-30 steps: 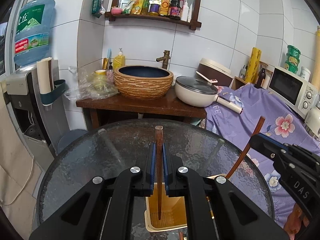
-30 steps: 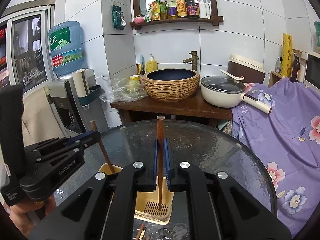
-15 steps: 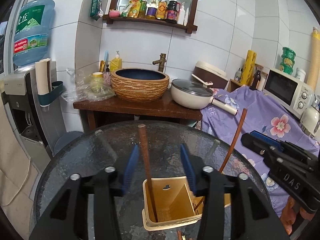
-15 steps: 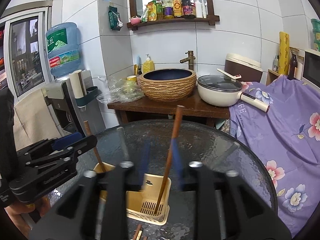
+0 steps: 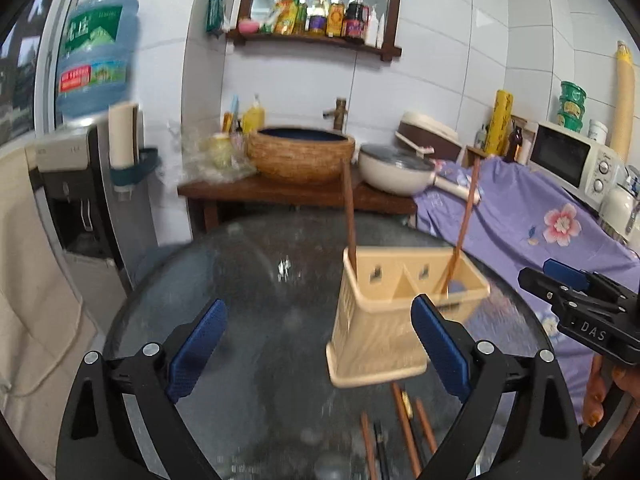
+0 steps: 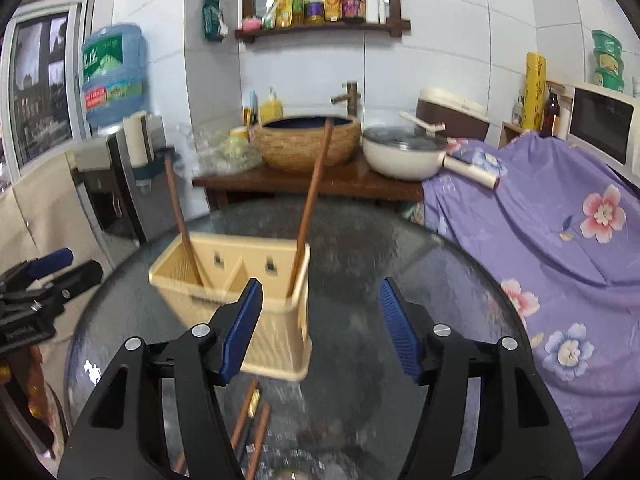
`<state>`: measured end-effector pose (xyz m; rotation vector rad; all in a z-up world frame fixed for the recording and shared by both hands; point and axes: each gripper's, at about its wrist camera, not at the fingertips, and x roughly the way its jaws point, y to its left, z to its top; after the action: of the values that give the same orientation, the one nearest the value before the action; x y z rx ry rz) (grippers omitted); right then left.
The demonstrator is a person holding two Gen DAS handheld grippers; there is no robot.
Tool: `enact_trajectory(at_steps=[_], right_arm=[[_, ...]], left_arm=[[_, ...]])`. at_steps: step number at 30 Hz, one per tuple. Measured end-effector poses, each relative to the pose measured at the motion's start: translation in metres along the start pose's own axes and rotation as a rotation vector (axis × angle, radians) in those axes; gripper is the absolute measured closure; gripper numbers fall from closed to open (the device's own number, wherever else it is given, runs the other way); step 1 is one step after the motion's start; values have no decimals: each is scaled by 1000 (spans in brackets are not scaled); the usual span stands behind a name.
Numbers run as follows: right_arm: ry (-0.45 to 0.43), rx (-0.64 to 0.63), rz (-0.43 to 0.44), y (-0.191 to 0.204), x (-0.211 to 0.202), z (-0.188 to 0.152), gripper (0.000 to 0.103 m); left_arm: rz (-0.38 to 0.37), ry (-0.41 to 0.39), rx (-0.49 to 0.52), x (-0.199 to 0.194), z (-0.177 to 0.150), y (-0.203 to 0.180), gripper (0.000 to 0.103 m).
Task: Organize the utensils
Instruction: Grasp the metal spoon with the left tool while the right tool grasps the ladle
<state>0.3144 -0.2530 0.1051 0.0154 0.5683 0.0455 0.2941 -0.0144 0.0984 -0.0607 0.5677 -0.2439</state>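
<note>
Left wrist: round glass table (image 5: 248, 280) | tiled wall (image 5: 452, 80) | both hand-held grippers just spread apart, holding nothing

A cream plastic two-compartment utensil holder with perforated walls (image 5: 376, 332) stands upright near the middle of the round dark glass tabletop (image 5: 248, 280). One long brown wooden chopstick (image 5: 349, 216) leans in its left compartment, another brown wooden chopstick (image 5: 464, 224) in the right, both tilted with tops clear of the rim. More brown chopsticks (image 5: 404, 428) lie flat by the near edge, just in front of the holder.
</note>
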Motion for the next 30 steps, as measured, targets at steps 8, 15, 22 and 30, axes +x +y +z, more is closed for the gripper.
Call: enact_trajectory(at_steps=[8, 15, 22, 30], right_arm=[[176, -12, -15, 4, 3, -88, 42], [278, 54, 15, 4, 1, -140, 42], [320, 44, 11, 17, -3, -161, 42], [359, 58, 2, 21, 2, -171, 42]], left_arm=[[101, 135, 24, -1, -68, 27, 18], [123, 227, 38, -2, -115, 30, 29], [121, 262, 67, -8, -140, 18, 32], [127, 300, 81, -5, -159, 13, 32]])
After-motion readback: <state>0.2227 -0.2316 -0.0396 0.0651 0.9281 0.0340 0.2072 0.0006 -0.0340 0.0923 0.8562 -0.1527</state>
